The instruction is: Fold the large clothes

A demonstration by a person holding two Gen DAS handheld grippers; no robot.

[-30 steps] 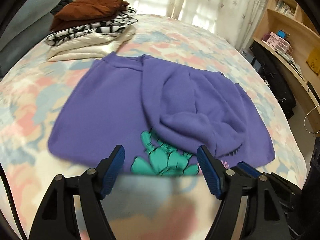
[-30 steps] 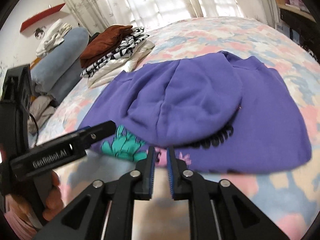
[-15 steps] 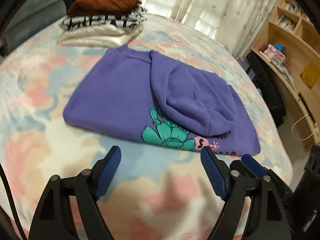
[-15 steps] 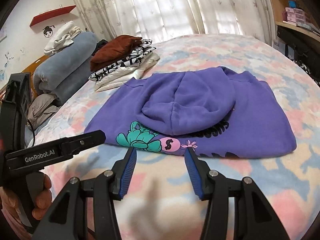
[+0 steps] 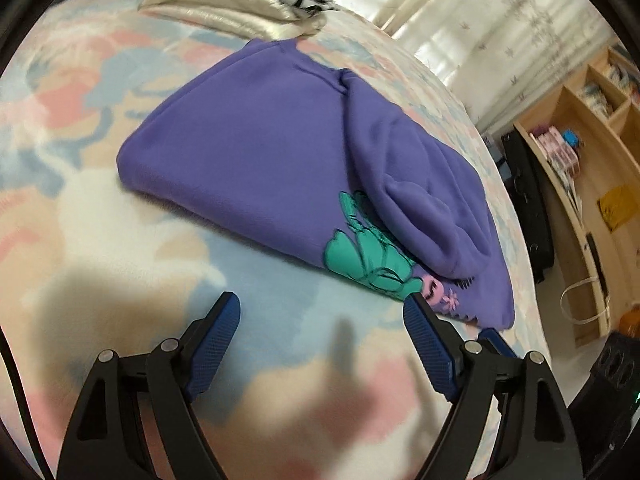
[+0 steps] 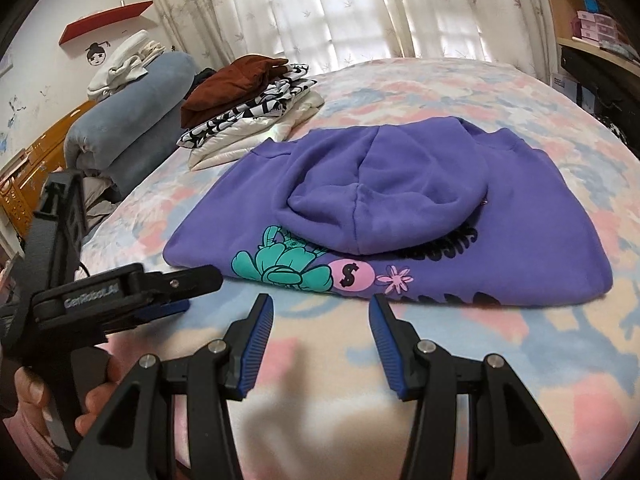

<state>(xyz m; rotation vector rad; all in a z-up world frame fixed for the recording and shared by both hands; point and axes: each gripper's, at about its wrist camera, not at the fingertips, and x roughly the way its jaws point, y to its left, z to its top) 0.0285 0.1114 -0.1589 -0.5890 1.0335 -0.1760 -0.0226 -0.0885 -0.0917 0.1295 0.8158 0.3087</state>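
1. A purple hoodie [image 6: 400, 216] lies folded on the bed [image 6: 400, 80], its hood laid flat over the body. Printed along its near edge are a teal flower, a pink circle with a dollar sign, a small pink flower and dark lettering, part of it hidden under the hood.

2. The left gripper [image 5: 320, 314] hangs above the bedspread just short of the hoodie's near edge. Its blue-padded fingers [image 5: 218, 340] stand wide apart with nothing between them. In the right wrist view the same tool [image 6: 172, 288] comes in from the left, held by a hand [image 6: 60, 396] of which only the fingertips show.

3. The right gripper [image 6: 320, 308] also hovers over bare bedspread — close to the printed edge, not touching it. Its fingers [image 6: 258, 340] are parted to a moderate gap and hold nothing.

4. A pile of folded clothes [image 6: 248, 108] sits further up the bed, well apart from the hoodie: a brown garment on top, a black-and-white patterned one under it, a cream one at the bottom.

5. A rolled blue blanket [image 6: 132, 120] lies at the head of the bed with white cloth on top — beside it, a wooden headboard.

6. Pale curtains [image 6: 340, 8] hang behind the bed; wooden shelves [image 5: 580, 152] stand off to the right.
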